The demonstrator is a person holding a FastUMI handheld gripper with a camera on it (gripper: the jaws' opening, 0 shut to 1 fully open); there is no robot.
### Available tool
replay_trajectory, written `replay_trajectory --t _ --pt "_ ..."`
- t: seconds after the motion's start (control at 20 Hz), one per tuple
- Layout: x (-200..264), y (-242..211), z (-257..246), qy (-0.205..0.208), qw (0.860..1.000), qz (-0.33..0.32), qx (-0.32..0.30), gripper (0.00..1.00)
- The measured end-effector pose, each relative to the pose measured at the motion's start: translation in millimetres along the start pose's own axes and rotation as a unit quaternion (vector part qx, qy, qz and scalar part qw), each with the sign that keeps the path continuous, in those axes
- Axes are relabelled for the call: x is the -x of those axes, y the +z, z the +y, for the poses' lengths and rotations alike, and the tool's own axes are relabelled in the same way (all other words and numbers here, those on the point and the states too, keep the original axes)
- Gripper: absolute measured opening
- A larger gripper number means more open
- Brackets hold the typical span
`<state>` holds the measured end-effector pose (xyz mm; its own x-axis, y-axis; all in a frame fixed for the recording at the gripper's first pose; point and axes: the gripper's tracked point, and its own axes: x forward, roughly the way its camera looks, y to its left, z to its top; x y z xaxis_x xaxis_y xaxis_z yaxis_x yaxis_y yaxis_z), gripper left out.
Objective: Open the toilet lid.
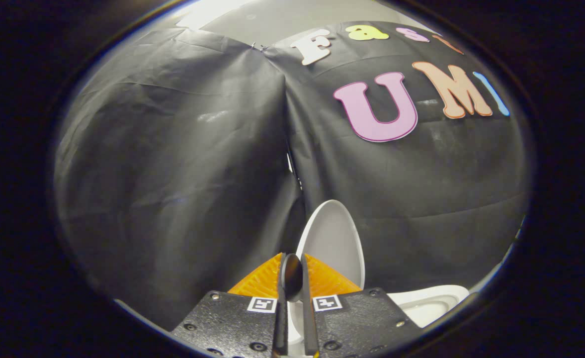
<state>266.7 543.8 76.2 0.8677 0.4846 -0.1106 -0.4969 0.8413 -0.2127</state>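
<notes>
As the gripper view looked out along the two fingers, the gripper (292, 278) sat clenched, its jaws pinched almost together on what seemed to be the thin near edge of the toilet lid (334, 238); I judged it a grasp, though the contact itself was half hidden. The lid stood upright just beyond the fingertips, leaning toward the black cloth wall (173, 174), with the toilet bowl (429, 303) low beside the fingers. That lid looked a light, stiff, glossy plastic shell, likely slippery, hinged at the back. The free front rim seemed the sensible place to hold, gently.
</notes>
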Motion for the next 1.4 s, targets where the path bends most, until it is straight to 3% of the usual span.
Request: replay_trajectory --t 0.35,0.6,0.9,1.2,1.4 --pt "-14.4 -3.5 16.3 0.016 1.0 0.008 0.022 0.14" --pt "-11.3 -6.6 18.8 0.022 0.998 0.014 0.057 0.36" --pt "8.1 6.8 29.0 0.048 0.996 -0.025 0.076 0.62" --pt "39.4 46.5 30.9 0.076 0.991 -0.08 0.073 0.69" --pt "71.1 73.1 4.9 0.039 0.989 -0.121 0.069 0.71"
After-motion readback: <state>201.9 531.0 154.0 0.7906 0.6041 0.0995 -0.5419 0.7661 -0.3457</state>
